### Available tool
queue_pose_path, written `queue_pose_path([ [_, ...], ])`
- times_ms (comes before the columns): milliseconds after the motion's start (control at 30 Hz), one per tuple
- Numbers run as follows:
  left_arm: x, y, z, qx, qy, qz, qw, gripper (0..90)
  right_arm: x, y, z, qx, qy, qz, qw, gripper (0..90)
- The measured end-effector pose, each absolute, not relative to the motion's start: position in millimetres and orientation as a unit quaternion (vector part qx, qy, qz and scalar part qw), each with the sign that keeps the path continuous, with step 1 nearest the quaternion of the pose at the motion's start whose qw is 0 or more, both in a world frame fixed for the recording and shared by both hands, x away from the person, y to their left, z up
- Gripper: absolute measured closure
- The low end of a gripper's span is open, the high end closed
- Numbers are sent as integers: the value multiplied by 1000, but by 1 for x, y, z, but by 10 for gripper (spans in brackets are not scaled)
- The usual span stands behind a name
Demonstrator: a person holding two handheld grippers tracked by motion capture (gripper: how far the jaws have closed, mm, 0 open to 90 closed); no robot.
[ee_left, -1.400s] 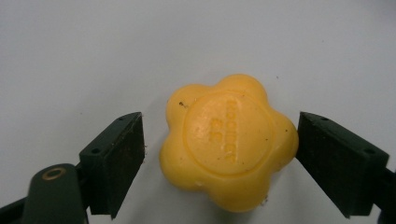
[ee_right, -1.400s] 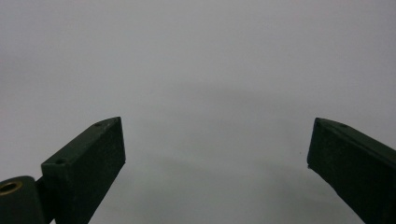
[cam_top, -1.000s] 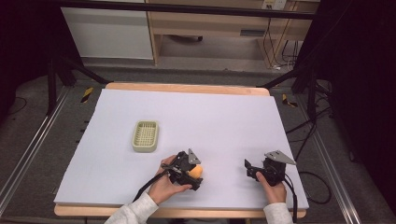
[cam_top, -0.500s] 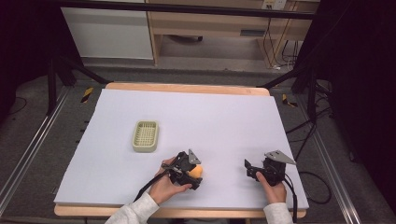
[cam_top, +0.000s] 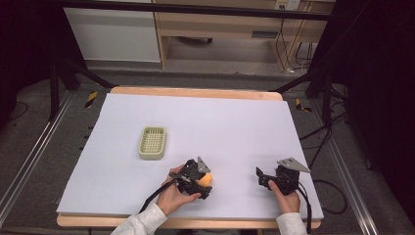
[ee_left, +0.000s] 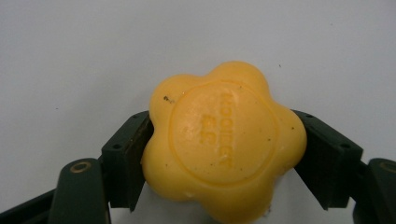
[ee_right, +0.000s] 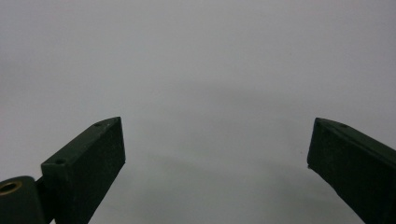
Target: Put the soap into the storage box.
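Yellow and waxy, the soap sits clamped between the jaws of the left gripper, one jaw pressed on each flank of it. In the high view the soap shows as an orange-yellow spot at that gripper's tip, low over the white mat near its front edge.

The relation that counts is soap to tray. The tray, a pale green slotted dish, lies beyond and to the left of the soap, near but clearly apart from it, with bare mat between. Its long axis runs away from the person, front to back. The left gripper is much the nearer to the tray; the right gripper rests well to the right of the tray, farther off than the soap. So I judge the coming move to be a short carry forward and leftward by the left hand alone, ending over the tray's open top.

The soap is a rounded flower shape with five or six lobes, a raised round disc on its face carrying embossed letters too soft to read, and a few dark specks.

The right gripper has its jaws wide apart with nothing between them, over plain mat.
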State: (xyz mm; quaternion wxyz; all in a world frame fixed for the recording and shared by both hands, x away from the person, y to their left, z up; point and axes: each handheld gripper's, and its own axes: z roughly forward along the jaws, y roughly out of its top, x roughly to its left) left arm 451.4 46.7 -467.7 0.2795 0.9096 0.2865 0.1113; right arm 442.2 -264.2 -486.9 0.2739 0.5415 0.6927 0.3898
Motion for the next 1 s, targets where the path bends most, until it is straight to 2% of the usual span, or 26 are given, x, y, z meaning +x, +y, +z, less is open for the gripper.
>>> queue_pose_path([
  [1000,452,53,-467,908,291,112,279,257,443,-264,-487,540,693,390,275,46],
])
